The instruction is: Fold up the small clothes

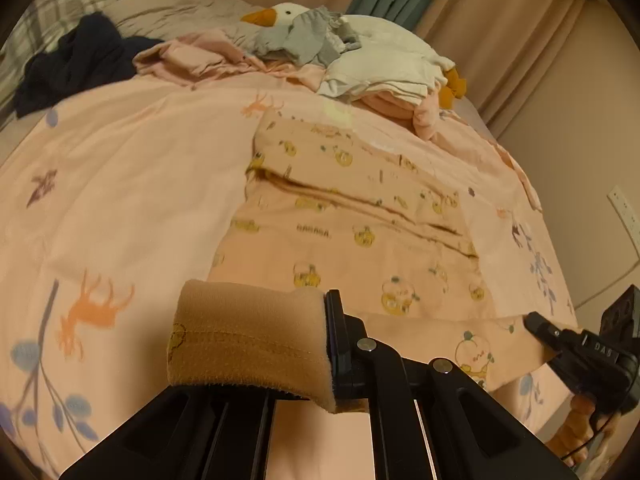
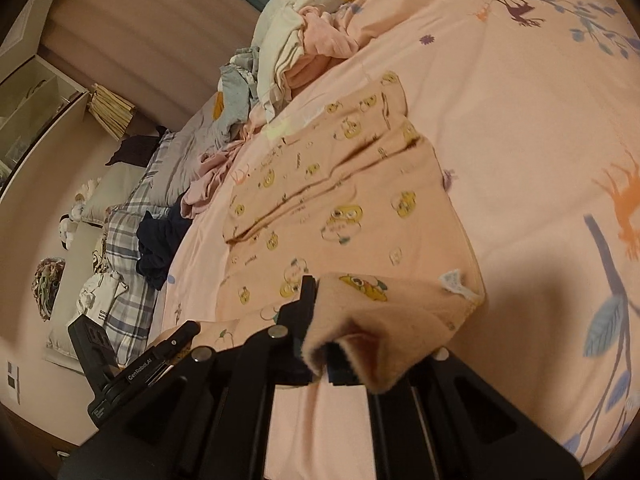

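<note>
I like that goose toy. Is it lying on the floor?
No, the white goose toy lies on the bed, at its far end, with grey clothes draped over it.

- Bare pink duvet lies open to the left of the printed garment; nothing stands on it there.
- Beyond the garment, a plush goose and heaped laundry bar the far side.
- A dark garment lies at the far left.
- A wall closes the right.
</note>
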A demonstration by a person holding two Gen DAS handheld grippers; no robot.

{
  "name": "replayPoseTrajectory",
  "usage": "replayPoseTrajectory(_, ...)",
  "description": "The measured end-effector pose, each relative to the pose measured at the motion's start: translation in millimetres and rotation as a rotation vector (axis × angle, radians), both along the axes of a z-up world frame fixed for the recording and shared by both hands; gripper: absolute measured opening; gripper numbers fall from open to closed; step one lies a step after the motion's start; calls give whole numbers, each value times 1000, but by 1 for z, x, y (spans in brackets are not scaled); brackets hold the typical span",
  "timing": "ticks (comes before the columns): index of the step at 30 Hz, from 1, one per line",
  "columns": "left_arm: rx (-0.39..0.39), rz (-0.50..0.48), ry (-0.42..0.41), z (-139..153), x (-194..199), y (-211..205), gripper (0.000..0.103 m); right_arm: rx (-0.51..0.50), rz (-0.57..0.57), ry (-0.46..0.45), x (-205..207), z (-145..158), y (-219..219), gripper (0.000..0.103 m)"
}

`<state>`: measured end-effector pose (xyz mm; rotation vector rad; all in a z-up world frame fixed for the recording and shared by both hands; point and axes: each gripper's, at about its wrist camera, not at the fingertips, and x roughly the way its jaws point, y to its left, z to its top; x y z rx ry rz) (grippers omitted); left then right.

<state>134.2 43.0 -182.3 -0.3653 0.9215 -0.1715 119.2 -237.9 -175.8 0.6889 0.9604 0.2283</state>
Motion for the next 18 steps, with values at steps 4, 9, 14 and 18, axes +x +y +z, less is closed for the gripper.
replayPoseTrajectory(4, 4, -13, -11, 7, 17, -3, 7, 14, -2, -16, 15, 5, -4, 5)
replayPoseTrajectory(9, -3, -21, -48, 17, 41, -7, 7, 11, -15, -34, 30, 10, -8, 5)
replayPoseTrajectory(14, 0, -11, -74, 23, 62, -11, 7, -9, -14, -57, 51, 18, -9, 5)
replayPoseTrajectory(18, 24, -19, -93, 29, 78, -17, 7, -39, -6, -60, 74, 23, -9, 5)
